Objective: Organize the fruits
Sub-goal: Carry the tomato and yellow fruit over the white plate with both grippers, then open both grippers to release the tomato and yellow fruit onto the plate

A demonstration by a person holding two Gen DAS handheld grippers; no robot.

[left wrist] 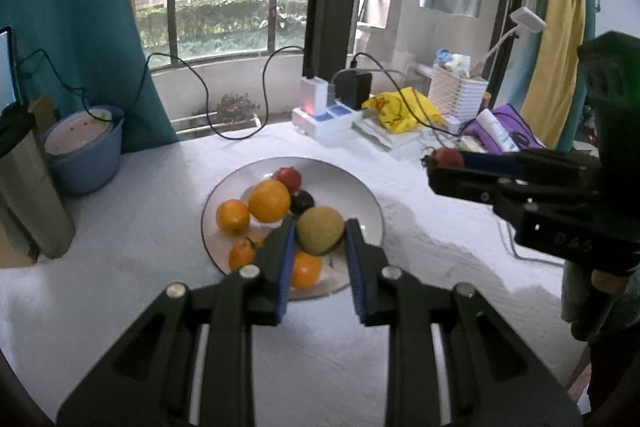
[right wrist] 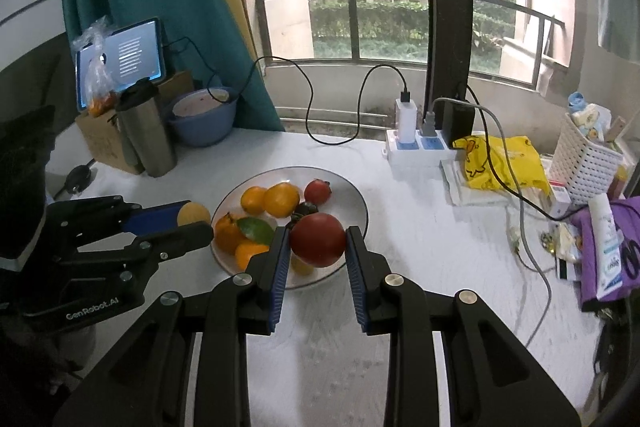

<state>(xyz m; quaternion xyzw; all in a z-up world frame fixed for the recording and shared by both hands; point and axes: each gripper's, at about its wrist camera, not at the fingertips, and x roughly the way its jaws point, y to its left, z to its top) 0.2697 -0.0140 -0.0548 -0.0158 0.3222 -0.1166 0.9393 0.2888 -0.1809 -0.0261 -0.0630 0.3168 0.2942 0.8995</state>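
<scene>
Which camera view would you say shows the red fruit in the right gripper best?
The right wrist view: the red fruit sits large and central between the right gripper pads. The left wrist view shows only a small sliver of it at that gripper's tip.

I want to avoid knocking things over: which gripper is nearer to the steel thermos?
Left. The left gripper, shut on a green-brown fruit, sits on the steel thermos side of the plate. The right gripper, shut on a red fruit, is farther right.
</scene>
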